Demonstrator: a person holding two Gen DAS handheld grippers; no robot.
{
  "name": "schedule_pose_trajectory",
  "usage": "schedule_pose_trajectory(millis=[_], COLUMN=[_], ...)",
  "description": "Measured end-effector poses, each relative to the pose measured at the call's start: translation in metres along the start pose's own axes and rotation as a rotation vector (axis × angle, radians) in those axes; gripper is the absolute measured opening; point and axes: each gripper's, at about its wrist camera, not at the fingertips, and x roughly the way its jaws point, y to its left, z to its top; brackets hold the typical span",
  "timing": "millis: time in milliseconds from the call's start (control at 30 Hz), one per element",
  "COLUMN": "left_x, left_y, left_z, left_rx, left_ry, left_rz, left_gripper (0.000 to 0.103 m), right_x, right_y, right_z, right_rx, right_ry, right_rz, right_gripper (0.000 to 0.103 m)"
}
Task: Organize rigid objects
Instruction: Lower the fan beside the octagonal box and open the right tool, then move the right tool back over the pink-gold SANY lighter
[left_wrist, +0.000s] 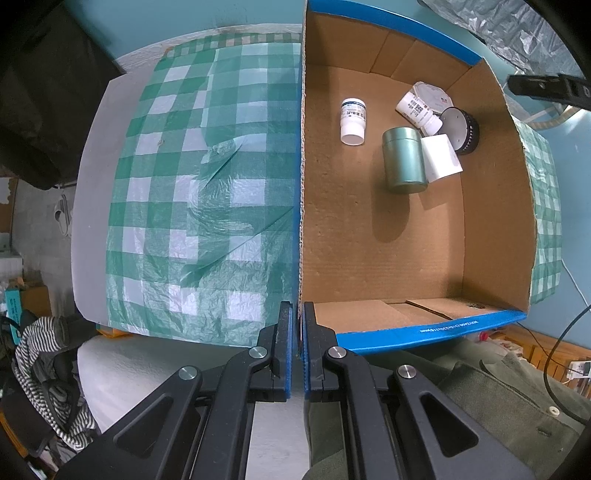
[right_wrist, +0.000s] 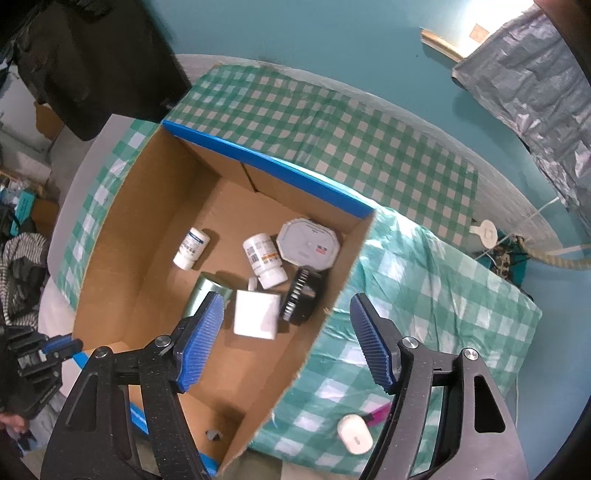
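While the left gripper (left_wrist: 297, 325) stays out of the question of contents, its jaws are clenched on the blue-edged wall of the cardboard box (left_wrist: 369, 229) at the lower centre of the left wrist view, the wall pinched between the blue pads. The right gripper (right_wrist: 286, 339) hangs over the box's near right corner with its jaws released and nothing between them. In the box's upper right part lie a green metal tin (left_wrist: 403, 159) on its side, a white block (left_wrist: 441, 157) touching it, a black toothed disc (left_wrist: 461, 130), a white pill bottle (left_wrist: 419, 109) resting against an octagonal white case (left_wrist: 432, 92), and a second white bottle (left_wrist: 352, 121) apart to the left. In the right wrist view, a small white case (right_wrist: 354, 434) and what seems a pink pen (right_wrist: 378, 410) lie on the green checked cloth (right_wrist: 424, 288) at the bottom, outside the box.
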Motion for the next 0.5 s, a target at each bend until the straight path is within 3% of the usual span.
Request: schedule_pose_trajectory(millis=[500], left_x=[0.0], left_y=[0.0], left_z=[-0.002], left_rx=[0.006], left_ry=[0.002], left_rz=[-0.003], left_gripper=[0.004], right_x=[-0.008], right_y=[-0.038], right_z=[-0.049], right_rx=[0.106], right_ry=[0.018], right_rz=[-0.022], right_gripper=[0.074])
